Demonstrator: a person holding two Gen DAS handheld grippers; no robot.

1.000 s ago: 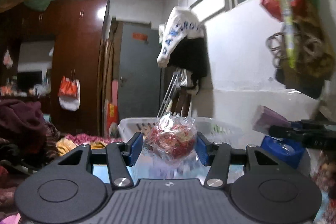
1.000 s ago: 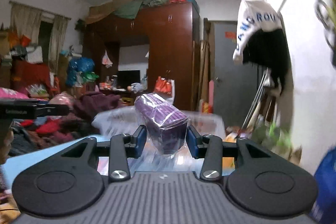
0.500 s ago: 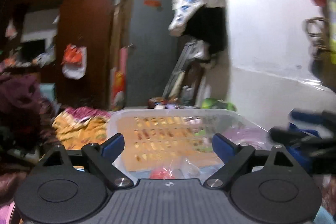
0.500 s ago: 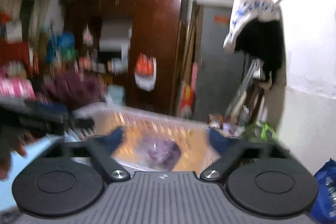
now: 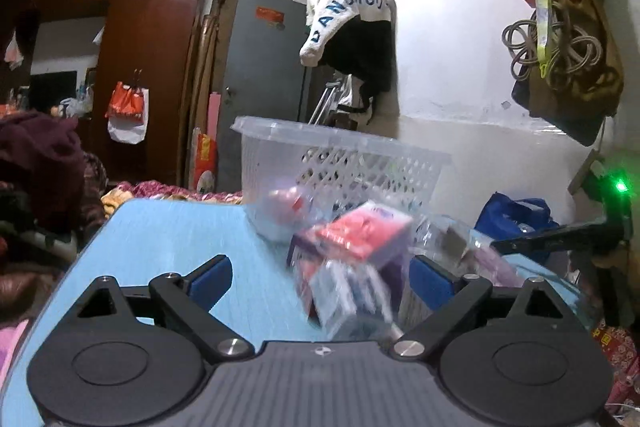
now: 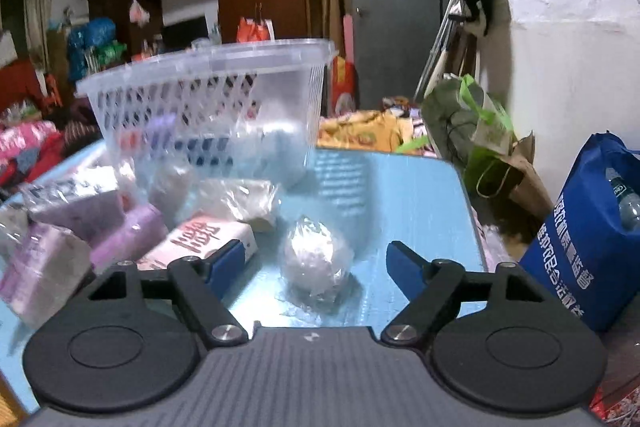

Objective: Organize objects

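Left tool [image 5: 320,277]: blue pads spread wide and widening, nothing clamped. Between the fingers, nearer the right pad, sits a blurred stack of plastic-wrapped packets, a red-faced packet [image 5: 362,233] on top and a clear-wrapped box [image 5: 348,297] below it; whether the right pad touches the wrap cannot be told. Ahead of the tool, on the light blue tabletop [image 5: 172,239], stands a clear plastic lattice basket [image 5: 340,155] with a pale bagged item visible low inside it.

Right tool [image 6: 316,259]: pads apart and drawing inward, gripping nothing. A small rounded bundle in crinkled clear plastic [image 6: 316,255] rests on the tabletop [image 6: 400,195] between the fingers, apart from both pads. Just beside the left finger lies a white box with red characters [image 6: 204,237]; further left, purple plastic-wrapped packs [image 6: 100,223]. Ahead and left stands the lattice basket [image 6: 208,83], with bagged items showing through its wall. A crumpled clear bag [image 6: 240,197] lies between basket and box. Off the tabletop's right edge stands a blue tote bag with white lettering [image 6: 588,239].
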